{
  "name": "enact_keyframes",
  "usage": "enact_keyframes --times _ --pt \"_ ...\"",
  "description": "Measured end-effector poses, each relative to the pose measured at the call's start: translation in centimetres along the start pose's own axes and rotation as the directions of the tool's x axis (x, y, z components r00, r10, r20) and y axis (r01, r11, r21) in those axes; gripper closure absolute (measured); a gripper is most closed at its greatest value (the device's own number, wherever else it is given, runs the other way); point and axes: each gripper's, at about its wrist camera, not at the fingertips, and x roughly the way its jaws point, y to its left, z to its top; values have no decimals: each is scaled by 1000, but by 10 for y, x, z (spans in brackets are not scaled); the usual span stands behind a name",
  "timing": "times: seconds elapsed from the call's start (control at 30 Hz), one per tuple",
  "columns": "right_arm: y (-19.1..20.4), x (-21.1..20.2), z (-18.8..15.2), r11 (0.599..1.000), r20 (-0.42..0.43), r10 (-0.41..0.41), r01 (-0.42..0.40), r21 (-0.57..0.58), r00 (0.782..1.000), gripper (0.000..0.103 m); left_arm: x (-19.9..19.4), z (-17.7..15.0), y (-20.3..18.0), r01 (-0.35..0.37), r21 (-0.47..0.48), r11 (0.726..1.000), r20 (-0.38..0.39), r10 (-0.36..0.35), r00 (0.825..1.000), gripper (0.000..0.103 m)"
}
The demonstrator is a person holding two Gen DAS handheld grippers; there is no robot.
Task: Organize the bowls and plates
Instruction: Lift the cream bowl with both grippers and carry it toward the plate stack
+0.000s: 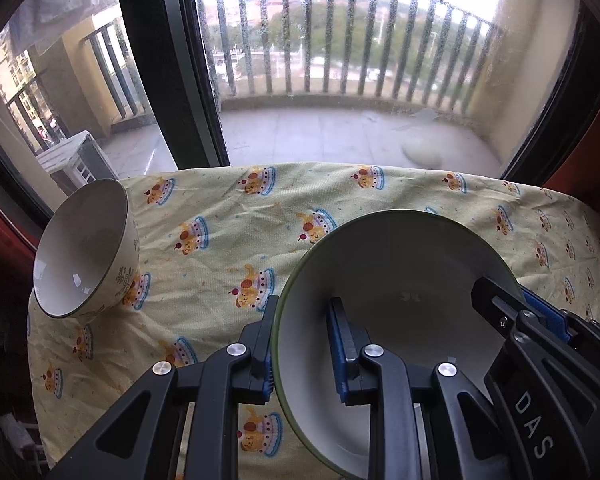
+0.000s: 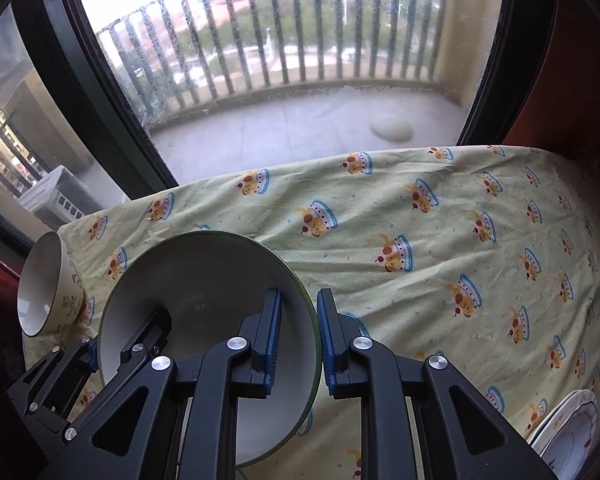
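Over the tablecloth [image 1: 220, 216], both hand-held grippers [image 1: 304, 344] [image 2: 298, 340] grasp the green-rimmed bowl [image 1: 400, 264], apparently lifted.

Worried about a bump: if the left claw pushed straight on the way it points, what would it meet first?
Probably the patterned tablecloth. The left claw is shut on the green-rimmed bowl; the floral bowl sits off to the left, though depth is unclear.
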Motion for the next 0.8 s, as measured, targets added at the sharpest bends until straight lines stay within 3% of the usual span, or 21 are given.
enact_keyframes --times 0.8 --pt "-47 -106 -53 996 69 72 -68 -64 995 81 -101 -67 -40 -55 -51 997 82 59 995 82"
